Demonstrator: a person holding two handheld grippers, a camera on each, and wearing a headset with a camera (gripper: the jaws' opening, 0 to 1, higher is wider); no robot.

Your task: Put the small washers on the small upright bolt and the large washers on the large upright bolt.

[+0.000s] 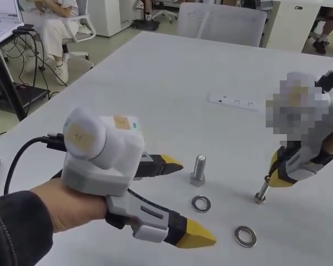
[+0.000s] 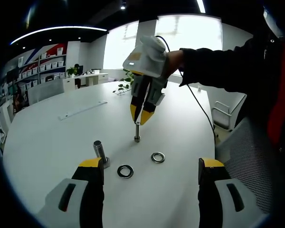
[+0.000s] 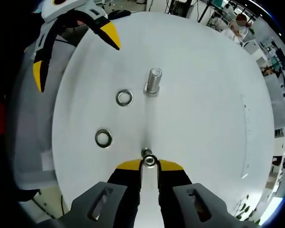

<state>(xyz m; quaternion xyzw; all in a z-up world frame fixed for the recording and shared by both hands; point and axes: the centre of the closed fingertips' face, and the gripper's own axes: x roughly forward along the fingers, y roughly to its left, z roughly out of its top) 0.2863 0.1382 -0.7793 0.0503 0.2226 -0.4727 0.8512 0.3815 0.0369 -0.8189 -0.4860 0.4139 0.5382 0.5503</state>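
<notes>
Large bolt (image 1: 198, 169) upright mid-counter (image 1: 155, 83), small bolt (image 1: 261, 194) to its right, farther washer (image 1: 201, 204) just near of the large bolt, nearer washer (image 1: 245, 236) rightward, power strip (image 1: 233, 102) far behind, small washer (image 3: 149, 161) between right gripper (image 1: 274, 179) fingers atop the small bolt.

A white table (image 1: 172, 72) spans the head view, with a power strip (image 1: 233, 102) at 2 o'clock, a grey chair (image 1: 222, 22) at 12 and a seated person (image 1: 53, 25) over pale floor (image 1: 102, 49) at 11. In the left gripper view, bright windows (image 2: 180, 31) sit at 12 o'clock, a ceiling light strip (image 2: 61, 29) at 10 and shelves (image 2: 50, 59) at 9.
</notes>
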